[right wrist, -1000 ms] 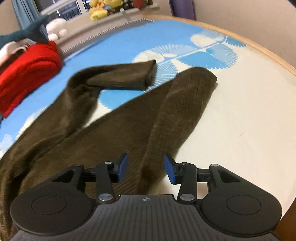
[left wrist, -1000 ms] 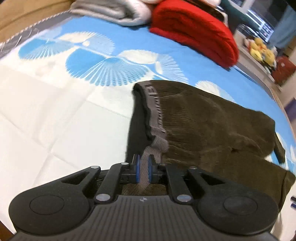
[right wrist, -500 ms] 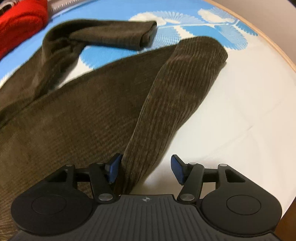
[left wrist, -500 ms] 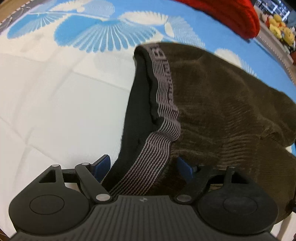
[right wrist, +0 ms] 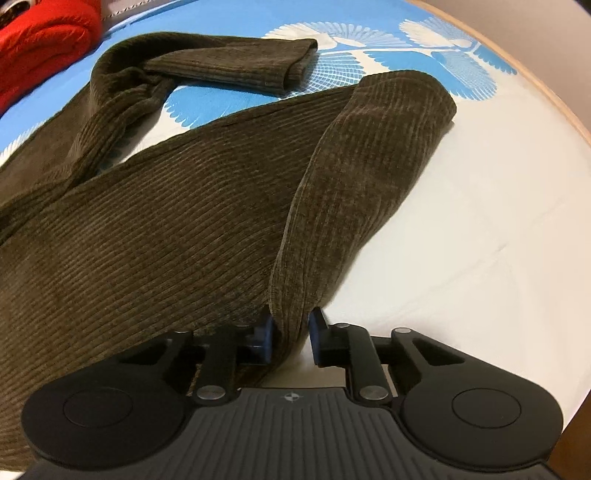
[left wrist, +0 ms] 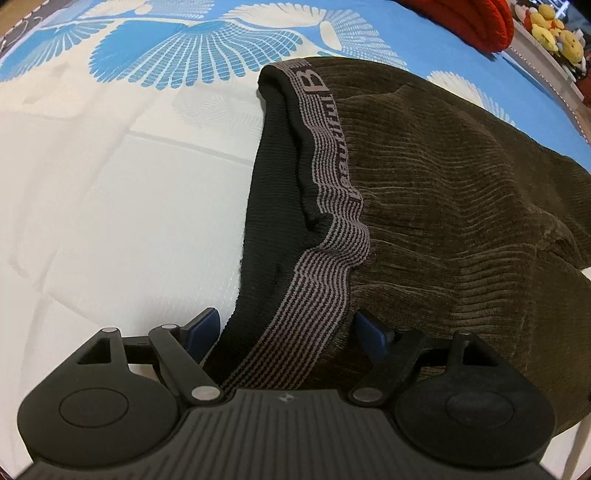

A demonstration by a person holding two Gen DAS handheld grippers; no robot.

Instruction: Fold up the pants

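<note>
Dark olive corduroy pants (left wrist: pixel 461 184) lie spread on the bed. Their grey striped waistband (left wrist: pixel 332 236) with black lining runs toward me in the left wrist view. My left gripper (left wrist: pixel 286 330) is open and straddles the waistband's near end, pads apart from it. In the right wrist view the pants (right wrist: pixel 166 221) stretch off to the left. One leg (right wrist: pixel 369 166) folds back toward me, and my right gripper (right wrist: pixel 290 334) is closing on its near edge, blue pads pinching the fabric. The other leg (right wrist: pixel 229 70) lies bent at the far side.
The bed cover (left wrist: pixel 110 221) is white with blue fan prints. A red folded blanket (right wrist: pixel 40 48) sits at the far left, and also shows as the red blanket (left wrist: pixel 472 22) beside yellow plush toys (left wrist: pixel 554 29). The bed's wooden edge (right wrist: pixel 554 92) curves along the right.
My left gripper sank toward the bed and let go of the waistband, its jaws now wide. My right gripper sank over the leg's near edge and closed on it.
</note>
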